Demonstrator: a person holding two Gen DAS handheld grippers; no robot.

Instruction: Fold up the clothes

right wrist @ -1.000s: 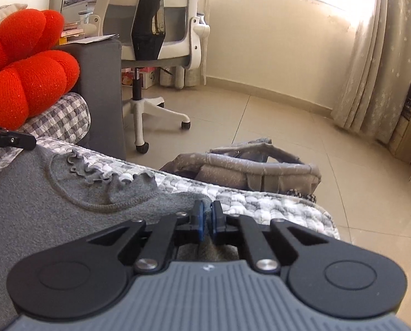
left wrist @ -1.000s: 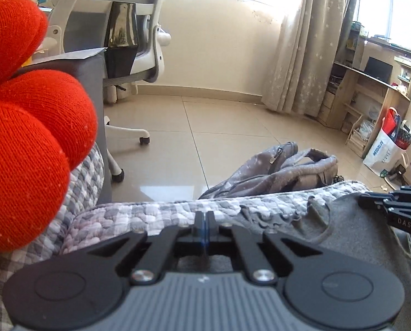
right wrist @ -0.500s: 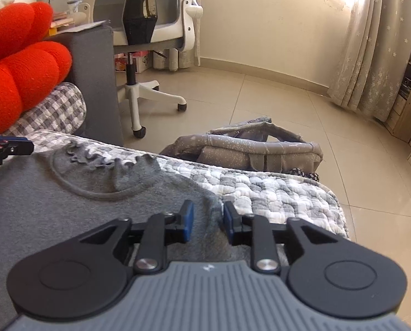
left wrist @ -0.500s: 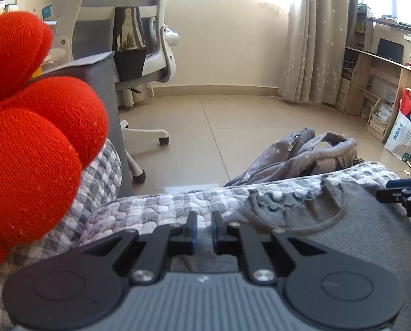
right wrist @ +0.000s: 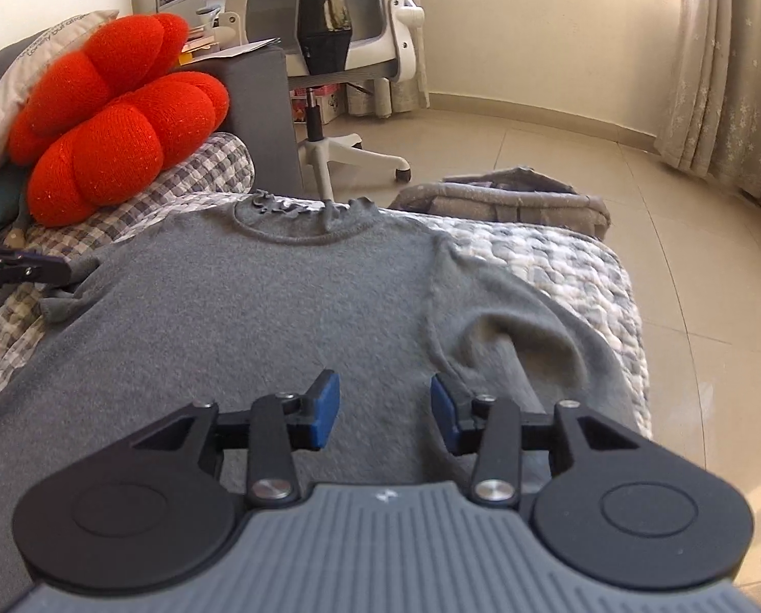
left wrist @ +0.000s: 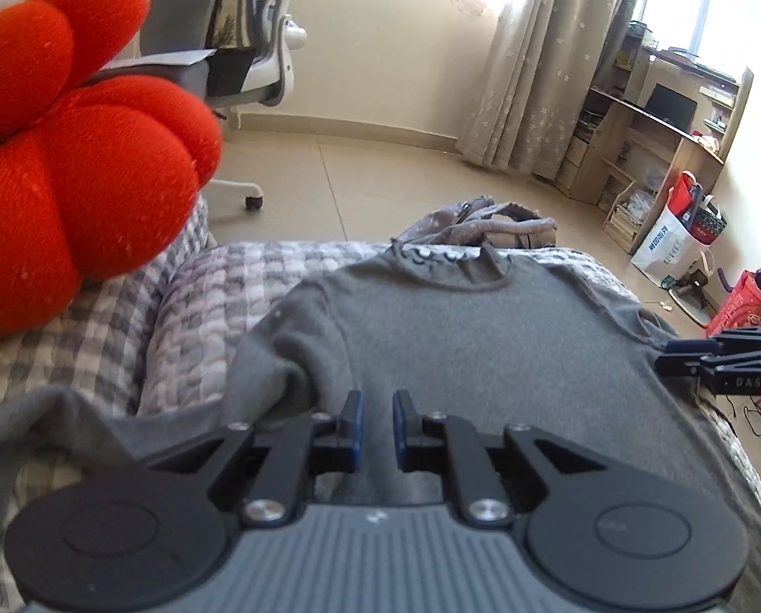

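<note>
A grey sweater [left wrist: 472,327] with a ruffled collar lies flat, collar away from me, on a checked quilted sofa cover [left wrist: 201,306]; it also shows in the right wrist view [right wrist: 258,306]. My left gripper [left wrist: 378,426] hangs above the sweater's left side near the armpit, jaws slightly apart and empty. My right gripper [right wrist: 384,411] hangs above the sweater's right side, jaws wide apart and empty. Each gripper's tip shows at the edge of the other's view: the right gripper [left wrist: 687,360], the left gripper [right wrist: 48,270]. Both sleeves are bunched at the sides.
A red knotted cushion [left wrist: 64,163] sits on the sofa at the left, also in the right wrist view [right wrist: 115,122]. A grey backpack [right wrist: 503,196] lies on the tiled floor beyond the sofa edge. An office chair [right wrist: 329,51] stands behind.
Both grippers have opened, let go of the sweater near its collar and pulled back and up; the sweater now lies spread flat.
</note>
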